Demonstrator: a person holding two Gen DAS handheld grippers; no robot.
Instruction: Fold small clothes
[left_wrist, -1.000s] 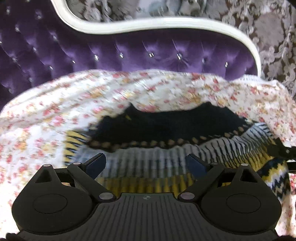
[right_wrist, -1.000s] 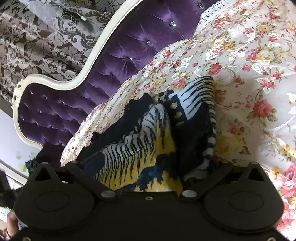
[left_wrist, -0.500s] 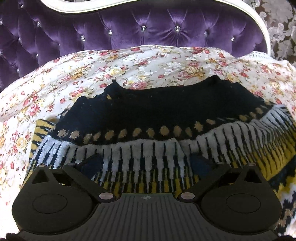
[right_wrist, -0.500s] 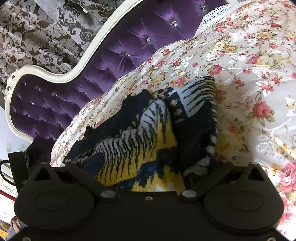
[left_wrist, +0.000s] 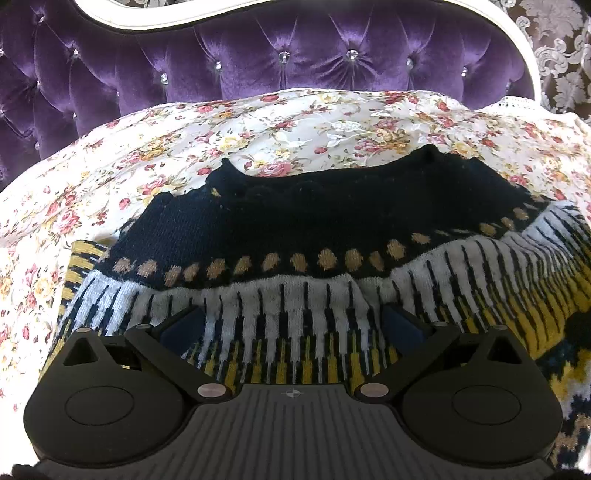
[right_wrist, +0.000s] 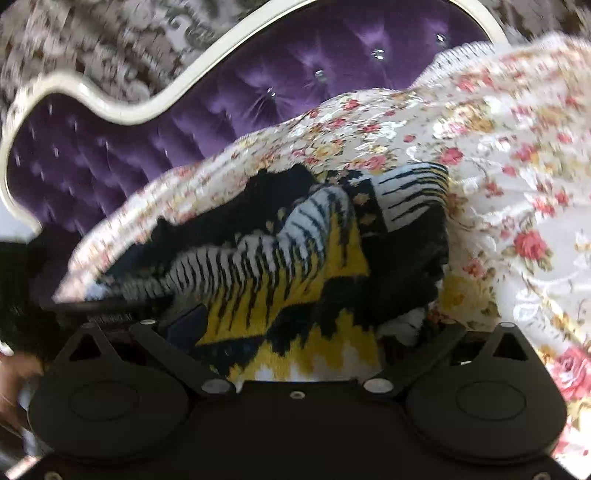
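in the left wrist view, the knitted sweater (left_wrist: 314, 236) lies spread on the floral bedspread (left_wrist: 229, 140), its black band across the far side, then a row of tan dots, then white and black stripes running into yellow nearer the camera. the left gripper (left_wrist: 291, 325) sits low over the striped part with its two blue-padded fingers (left_wrist: 183, 326) spread wide apart, the knit showing between them and nothing pinched. beyond the bedspread rises the purple tufted headboard (left_wrist: 295, 62) with its white curved frame (left_wrist: 517, 44), and patterned wallpaper (left_wrist: 557, 55) shows at the upper right. the right wrist view is blurred. here the sweater (right_wrist: 295, 258) appears bunched and partly folded over itself, with the yellow and black zigzag part nearest the camera and the striped part humped behind it, all resting on the same bedspread (right_wrist: 517, 184). the right gripper (right_wrist: 295, 332) has its fingers spread wide, and the fabric fills the gap between them and covers the right fingertip; i cannot tell whether the pads press the cloth. at the left edge a dark bar crosses in front of the sweater, too blurred to identify. the headboard (right_wrist: 258, 92) runs diagonally behind, against the wallpaper (right_wrist: 92, 44).
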